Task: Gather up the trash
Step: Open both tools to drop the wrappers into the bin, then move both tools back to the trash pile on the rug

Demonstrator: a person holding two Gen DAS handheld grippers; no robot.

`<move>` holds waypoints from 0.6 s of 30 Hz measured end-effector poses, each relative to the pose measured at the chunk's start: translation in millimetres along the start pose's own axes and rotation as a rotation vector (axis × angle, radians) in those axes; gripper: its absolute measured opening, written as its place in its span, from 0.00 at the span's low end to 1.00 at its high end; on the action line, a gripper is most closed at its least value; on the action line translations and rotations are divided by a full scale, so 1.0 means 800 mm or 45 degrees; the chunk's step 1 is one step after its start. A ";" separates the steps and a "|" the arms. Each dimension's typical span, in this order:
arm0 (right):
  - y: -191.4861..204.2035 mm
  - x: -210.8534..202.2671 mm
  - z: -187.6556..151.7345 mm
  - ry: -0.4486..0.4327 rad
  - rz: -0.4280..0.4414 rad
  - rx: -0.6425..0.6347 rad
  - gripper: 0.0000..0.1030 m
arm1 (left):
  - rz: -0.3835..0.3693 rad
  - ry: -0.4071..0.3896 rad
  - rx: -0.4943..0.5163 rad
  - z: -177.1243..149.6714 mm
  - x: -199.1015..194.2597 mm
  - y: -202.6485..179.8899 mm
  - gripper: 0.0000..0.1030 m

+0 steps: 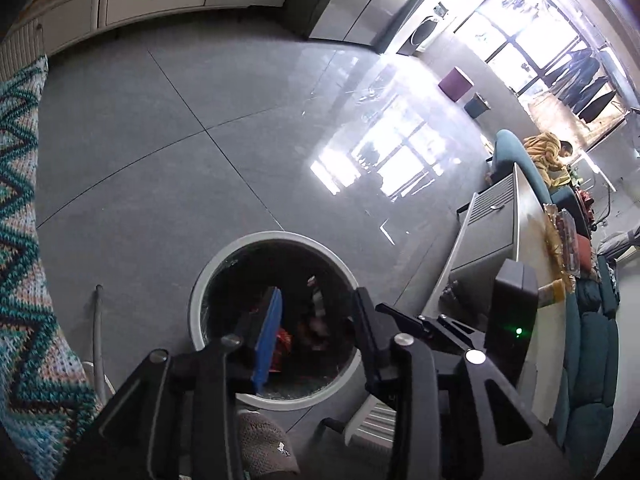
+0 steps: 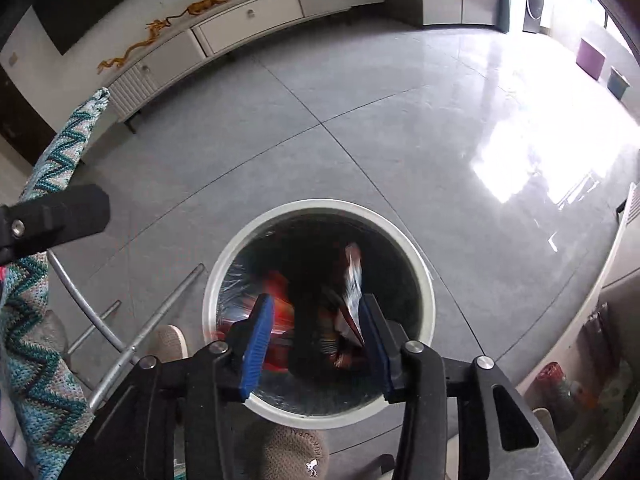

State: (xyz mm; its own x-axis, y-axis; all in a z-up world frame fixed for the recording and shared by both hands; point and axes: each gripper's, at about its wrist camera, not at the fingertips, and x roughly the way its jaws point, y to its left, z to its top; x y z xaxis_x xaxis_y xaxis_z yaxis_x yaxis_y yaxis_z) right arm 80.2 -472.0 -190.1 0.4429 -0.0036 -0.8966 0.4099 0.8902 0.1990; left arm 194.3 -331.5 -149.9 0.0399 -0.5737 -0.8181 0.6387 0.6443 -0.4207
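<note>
The grey tiled floor (image 2: 360,128) fills most of both views, glossy with window glare toward two o'clock. A long white low cabinet with drawers (image 2: 248,20) runs along the wall at eleven o'clock in the right wrist view, with orange dragon-shaped figurines (image 2: 168,26) lying on its top. A knitted zigzag blanket in teal, white and peach (image 1: 20,240) hangs down the nine o'clock edge of the left wrist view. A grey-white tabletop (image 1: 532,248) stretches along the three o'clock side there, carrying snack packets (image 1: 564,240), with a teal sofa (image 1: 588,344) beyond it.

The round white-rimmed trash bin lined with a clear plastic bag (image 2: 320,308) stands on the floor at six o'clock in both views, directly below both grippers. Inside it lie crumpled wrappers in red and orange (image 2: 280,292), and a silvery packet (image 2: 354,276) leans against the inner wall toward the one o'clock side; the rest of the contents are too dark to make out.

The right gripper (image 2: 316,340) hangs over the bin mouth with its blue-padded fingers (image 2: 256,344) spread wide and nothing between them. The left gripper (image 1: 316,336) is likewise wide apart and empty over the bin. A beige fuzzy slipper (image 2: 292,452) sits at six o'clock, just beside the bin rim.
</note>
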 end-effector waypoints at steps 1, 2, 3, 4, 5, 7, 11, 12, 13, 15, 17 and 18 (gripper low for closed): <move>0.002 -0.004 -0.003 -0.004 -0.005 0.000 0.41 | 0.003 -0.010 0.005 -0.001 -0.008 -0.001 0.41; 0.002 -0.010 -0.005 -0.011 -0.008 0.001 0.41 | 0.000 -0.020 0.011 0.000 -0.012 -0.007 0.41; 0.004 -0.021 -0.008 -0.024 -0.011 0.000 0.41 | -0.002 -0.040 0.016 -0.001 -0.023 -0.011 0.41; 0.007 -0.031 -0.010 -0.038 -0.010 -0.002 0.41 | 0.006 -0.061 0.023 -0.003 -0.036 -0.015 0.41; 0.010 -0.041 -0.012 -0.055 -0.003 -0.005 0.41 | 0.019 -0.087 0.032 -0.004 -0.049 -0.017 0.41; 0.016 -0.065 -0.017 -0.098 0.016 -0.013 0.41 | 0.033 -0.152 0.053 -0.009 -0.082 -0.025 0.41; 0.033 -0.125 -0.030 -0.192 0.036 -0.037 0.41 | 0.067 -0.284 0.102 -0.023 -0.156 -0.039 0.41; 0.038 -0.142 -0.033 -0.217 0.037 -0.045 0.41 | 0.084 -0.328 0.123 -0.030 -0.182 -0.044 0.41; 0.041 -0.153 -0.035 -0.234 0.037 -0.049 0.41 | 0.097 -0.357 0.137 -0.035 -0.198 -0.046 0.41; 0.052 -0.191 -0.040 -0.291 0.039 -0.066 0.41 | 0.127 -0.428 0.167 -0.049 -0.241 -0.051 0.41; 0.065 -0.229 -0.046 -0.347 0.028 -0.085 0.41 | 0.147 -0.494 0.182 -0.061 -0.281 -0.053 0.41; 0.073 -0.246 -0.048 -0.372 0.022 -0.097 0.41 | 0.158 -0.534 0.190 -0.070 -0.308 -0.050 0.41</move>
State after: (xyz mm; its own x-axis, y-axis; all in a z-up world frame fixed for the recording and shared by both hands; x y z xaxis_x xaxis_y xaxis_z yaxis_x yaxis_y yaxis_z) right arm -13.7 -401.9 -17.5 0.6642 -0.1094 -0.7395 0.3443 0.9229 0.1727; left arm 116.1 -187.8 46.8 0.4113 -0.6715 -0.6164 0.7116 0.6592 -0.2433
